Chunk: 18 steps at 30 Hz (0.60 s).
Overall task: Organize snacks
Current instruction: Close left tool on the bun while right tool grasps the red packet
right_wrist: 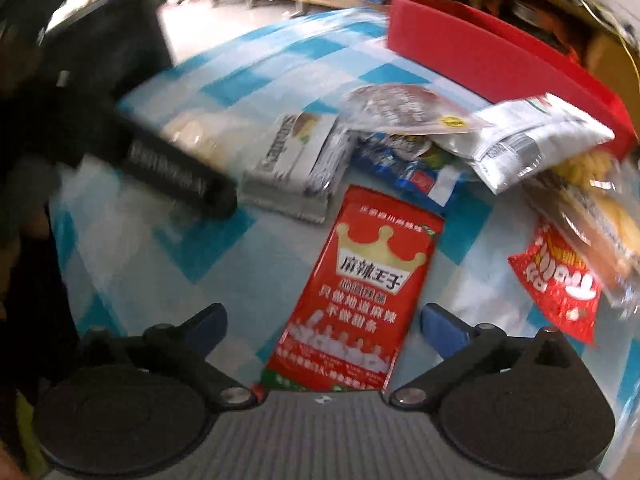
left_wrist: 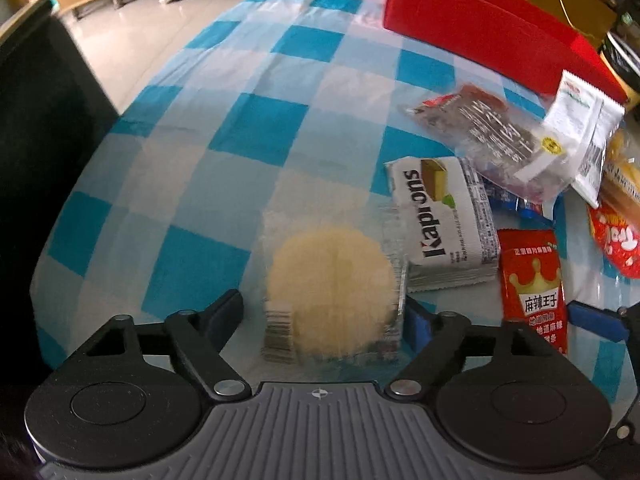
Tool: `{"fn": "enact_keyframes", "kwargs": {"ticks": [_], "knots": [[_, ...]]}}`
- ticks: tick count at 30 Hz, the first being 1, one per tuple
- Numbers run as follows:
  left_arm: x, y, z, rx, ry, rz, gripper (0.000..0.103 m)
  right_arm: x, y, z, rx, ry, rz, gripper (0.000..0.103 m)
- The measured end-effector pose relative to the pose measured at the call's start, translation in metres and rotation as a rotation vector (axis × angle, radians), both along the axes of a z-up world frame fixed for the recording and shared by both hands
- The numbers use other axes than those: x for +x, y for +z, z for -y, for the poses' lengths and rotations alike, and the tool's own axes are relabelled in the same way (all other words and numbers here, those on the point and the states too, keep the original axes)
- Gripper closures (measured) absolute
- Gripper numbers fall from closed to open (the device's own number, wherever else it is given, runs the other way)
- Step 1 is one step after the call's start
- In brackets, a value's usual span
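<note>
We see the table (left_wrist: pixel 248 128) under a blue-and-white checked cloth, with the red box (left_wrist: pixel 480 28) at two o'clock. A heap of snack packets (left_wrist: pixel 520 140) lies just below the box. The white Kaprons pack (left_wrist: pixel 440 216) sits beside the clear round-cracker packet (left_wrist: pixel 332 292), which lies between the fingers of our left claw (left_wrist: pixel 324 320), jaws apart and not gripping. Our right claw (right_wrist: pixel 324 324) stands open astride the red crown packet (right_wrist: pixel 360 292).
</note>
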<state>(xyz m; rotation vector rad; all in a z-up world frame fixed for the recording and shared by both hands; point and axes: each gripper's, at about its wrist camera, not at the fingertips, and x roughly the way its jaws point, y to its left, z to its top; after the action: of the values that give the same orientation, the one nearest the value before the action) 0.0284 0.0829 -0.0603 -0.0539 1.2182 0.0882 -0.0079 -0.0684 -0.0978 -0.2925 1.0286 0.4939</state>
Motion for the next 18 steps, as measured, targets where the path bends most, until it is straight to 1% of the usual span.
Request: {"fn": "enact_keyframes", "kwargs": {"ticks": [1,2,4,7,9,12,16,18], "knots": [[-0.001,0.001,-0.001,-0.003,0.003,0.0,0.028,0.001,0.004,0.004,-0.004,-0.004,0.003,0.029],[-0.002,0.003,-0.001,0.008,0.002,0.0,0.033,0.002,0.007,0.009,-0.001,-0.018,0.004,0.046],[-0.004,0.004,-0.001,0.007,-0.002,-0.006,0.036,0.007,0.012,0.021,0.02,-0.03,-0.014,0.052],[-0.006,0.007,-0.005,-0.026,0.022,-0.024,0.038,0.004,0.015,0.03,0.027,-0.037,-0.016,0.055],[-0.009,0.01,-0.006,-0.041,0.034,-0.025,0.038,0.0,0.019,0.038,0.06,-0.047,-0.021,0.055],[-0.014,0.022,-0.001,-0.029,0.03,0.006,0.039,-0.002,0.03,0.054,0.122,-0.081,-0.011,0.057],[-0.015,0.042,0.011,-0.05,0.005,0.04,0.038,-0.006,0.05,0.076,0.221,-0.134,0.023,0.059],[-0.012,0.049,0.02,-0.07,-0.026,0.059,0.038,-0.006,0.055,0.084,0.266,-0.158,0.021,0.06]]}}
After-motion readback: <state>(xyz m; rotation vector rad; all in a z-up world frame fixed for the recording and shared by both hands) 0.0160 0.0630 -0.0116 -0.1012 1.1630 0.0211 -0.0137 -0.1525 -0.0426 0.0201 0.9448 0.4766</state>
